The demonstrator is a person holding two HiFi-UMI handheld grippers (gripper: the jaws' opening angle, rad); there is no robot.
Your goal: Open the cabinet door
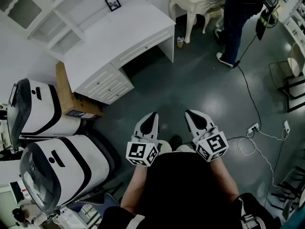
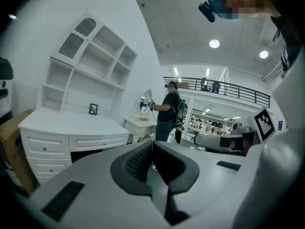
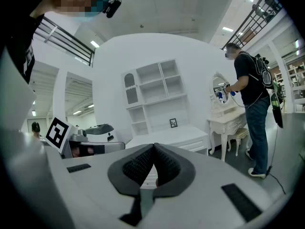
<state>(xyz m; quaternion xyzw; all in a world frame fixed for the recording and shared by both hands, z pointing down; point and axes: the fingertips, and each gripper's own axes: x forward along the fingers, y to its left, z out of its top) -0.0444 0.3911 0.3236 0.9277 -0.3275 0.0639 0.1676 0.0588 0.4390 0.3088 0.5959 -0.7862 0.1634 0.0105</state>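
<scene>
Cabinet (image 1: 102, 56) ahead; L claw (image 1: 151, 116), R claw (image 1: 190, 113) near-level

The head view looks steeply down from above the person, the white painted desk with drawers (image 1: 119, 37) well ahead. Cameras on the left gripper (image 1: 151, 115) and right gripper (image 1: 191, 113) sit low, close behind their jaws, facing nearly level toward that desk, which all three views share.
</scene>
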